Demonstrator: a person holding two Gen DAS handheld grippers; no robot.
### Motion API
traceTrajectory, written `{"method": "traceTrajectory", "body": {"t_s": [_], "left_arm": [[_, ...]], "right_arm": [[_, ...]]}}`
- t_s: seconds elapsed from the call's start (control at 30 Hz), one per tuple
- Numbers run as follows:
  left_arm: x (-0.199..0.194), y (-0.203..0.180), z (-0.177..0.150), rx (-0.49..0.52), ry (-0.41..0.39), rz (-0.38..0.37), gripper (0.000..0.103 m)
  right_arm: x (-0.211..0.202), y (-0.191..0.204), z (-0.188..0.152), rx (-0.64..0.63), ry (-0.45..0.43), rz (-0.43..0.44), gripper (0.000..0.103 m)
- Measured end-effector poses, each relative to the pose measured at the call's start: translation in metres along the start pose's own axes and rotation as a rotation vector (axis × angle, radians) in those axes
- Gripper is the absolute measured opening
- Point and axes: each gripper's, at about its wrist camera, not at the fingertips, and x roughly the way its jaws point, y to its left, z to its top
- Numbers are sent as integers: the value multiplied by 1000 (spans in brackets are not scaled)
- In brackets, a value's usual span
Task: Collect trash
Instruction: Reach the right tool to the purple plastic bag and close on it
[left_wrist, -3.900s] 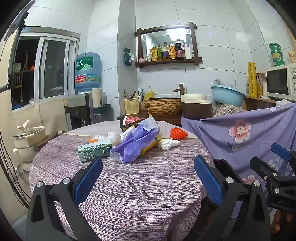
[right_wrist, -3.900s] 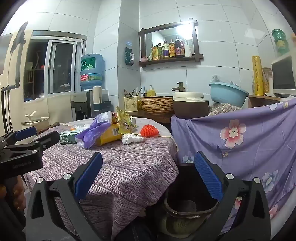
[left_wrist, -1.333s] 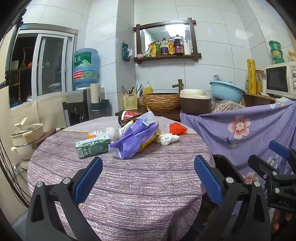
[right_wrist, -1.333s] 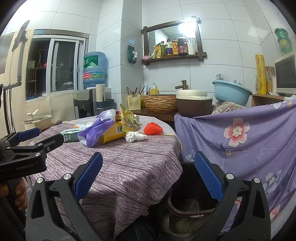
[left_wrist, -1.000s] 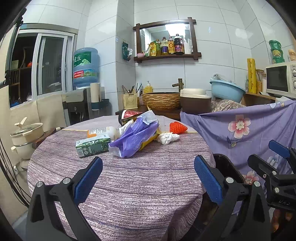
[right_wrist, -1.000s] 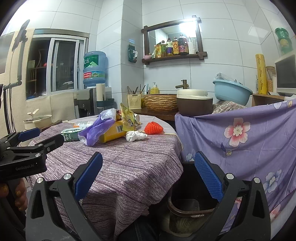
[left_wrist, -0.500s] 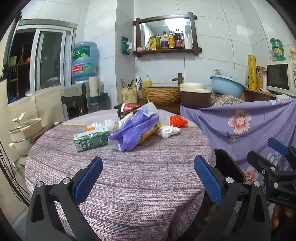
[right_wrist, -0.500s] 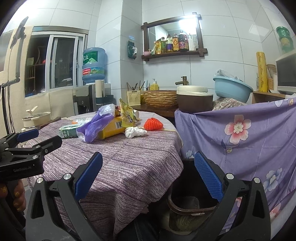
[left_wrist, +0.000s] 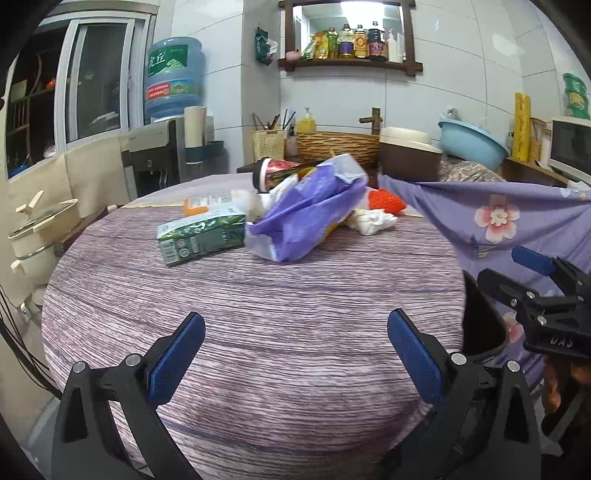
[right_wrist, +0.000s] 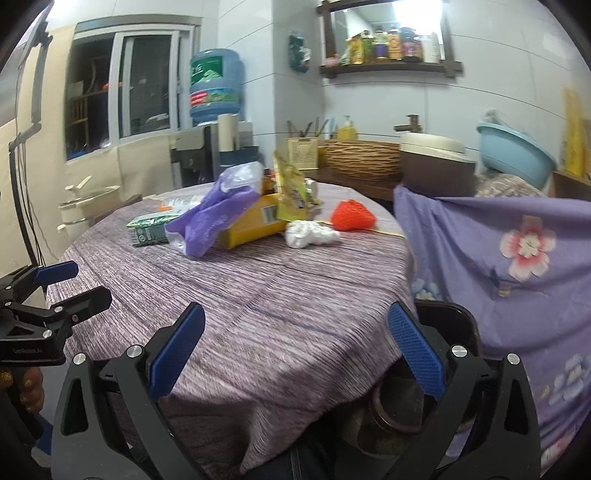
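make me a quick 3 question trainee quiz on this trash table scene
1. True or false: the left hand-held gripper is shut on the green carton.
2. Which item lies nearest the crumpled white tissue? A) red knitted piece B) blue water jug C) light blue basin
3. Fill in: the dark trash bin stands beside the table, in front of the ____ floral cloth.

Key: 1 false, both hand-held grippers, including the right hand-held gripper, are open and hold nothing; 2 A; 3 purple.
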Motion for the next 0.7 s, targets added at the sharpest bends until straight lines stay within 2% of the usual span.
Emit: {"method": "traceTrajectory", "body": {"t_s": [0.17,0.3,0.57,0.63,0.7], "left_arm": [[12,26,12,-30,23,-2,98],[22,38,21,-4,31,18,98],[53,70,46,77,77,14,98],[61,80,49,67,95,5,98],[67,87,52,59,111,-4,98]], "right_arm": [[40,15,31,6,28,97,98],[70,30,60,-5,37,146,98],[127,36,99,75,100,178,97],[139,36,101,96,125,171,87],[152,34,103,137,158,199,78]]}}
